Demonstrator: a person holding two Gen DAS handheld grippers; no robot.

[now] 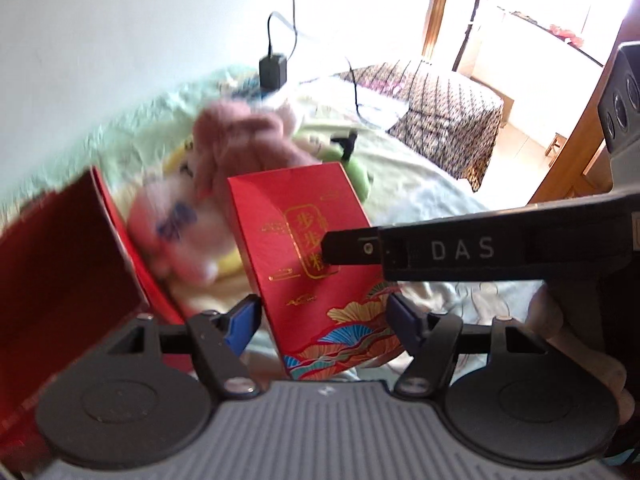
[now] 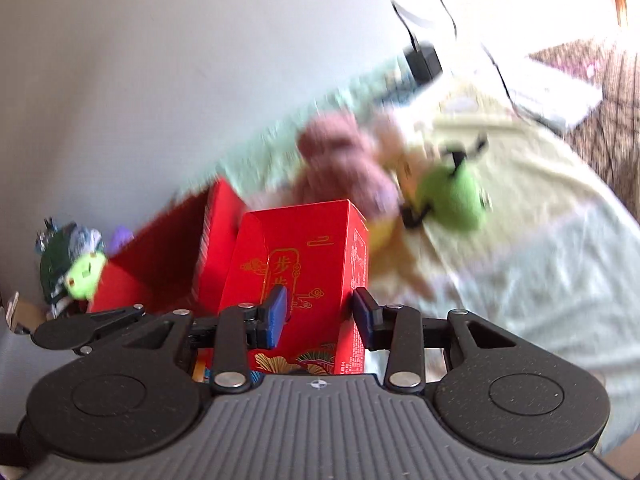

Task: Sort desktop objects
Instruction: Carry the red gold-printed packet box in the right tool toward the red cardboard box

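Observation:
A tall red box with gold print and a colourful fan pattern at its foot stands upright above the bedspread. My left gripper is shut on it, with the blue pads on its two narrow sides near the bottom. In that same view a black finger of the other tool reaches in from the right and lies on the printed face. In the right wrist view the red box sits between the pads of my right gripper, which is shut on it front to back.
An open red carton stands just left of the box. Behind lie a blurred pink plush and a green plush on a pale green bedspread. A black charger with its cable hangs on the wall.

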